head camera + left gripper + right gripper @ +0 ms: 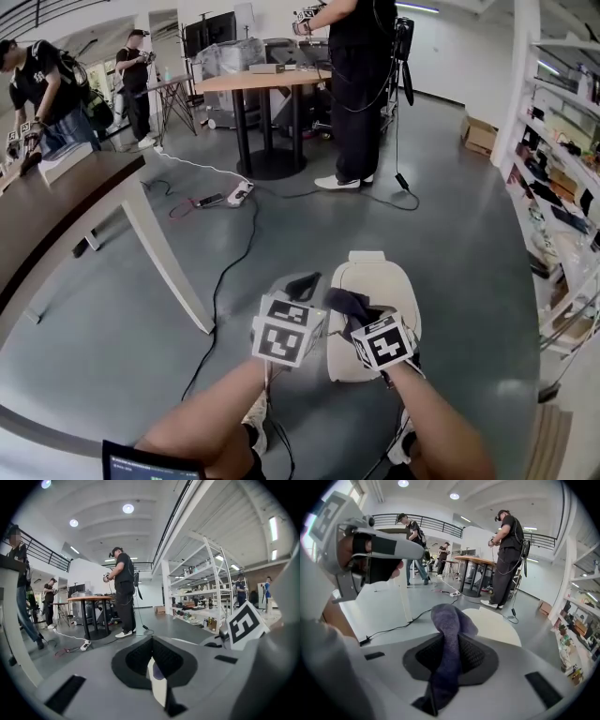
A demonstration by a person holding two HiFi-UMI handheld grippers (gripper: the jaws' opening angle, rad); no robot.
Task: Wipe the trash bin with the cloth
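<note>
The cream trash bin (pixel 380 286) stands on the grey floor just ahead of me, its lid closed. My right gripper (pixel 352 309) hovers over the near left part of the lid, shut on a dark blue-grey cloth (pixel 449 630) that bulges up out of the jaws. Beyond the cloth, the right gripper view shows the bin lid (pixel 499 625). My left gripper (pixel 302 284) hangs just left of the bin, beside the right one. Its jaws are shut (pixel 152 646), with only a thin pale strip showing at the seam.
A wooden table (pixel 56 211) with a white leg (pixel 164 258) stands at left. Black cables (pixel 225 272) and a power strip (pixel 239 194) lie on the floor. A person (pixel 356 94) stands by a round table (pixel 267 84). Shelves (pixel 562 187) line the right.
</note>
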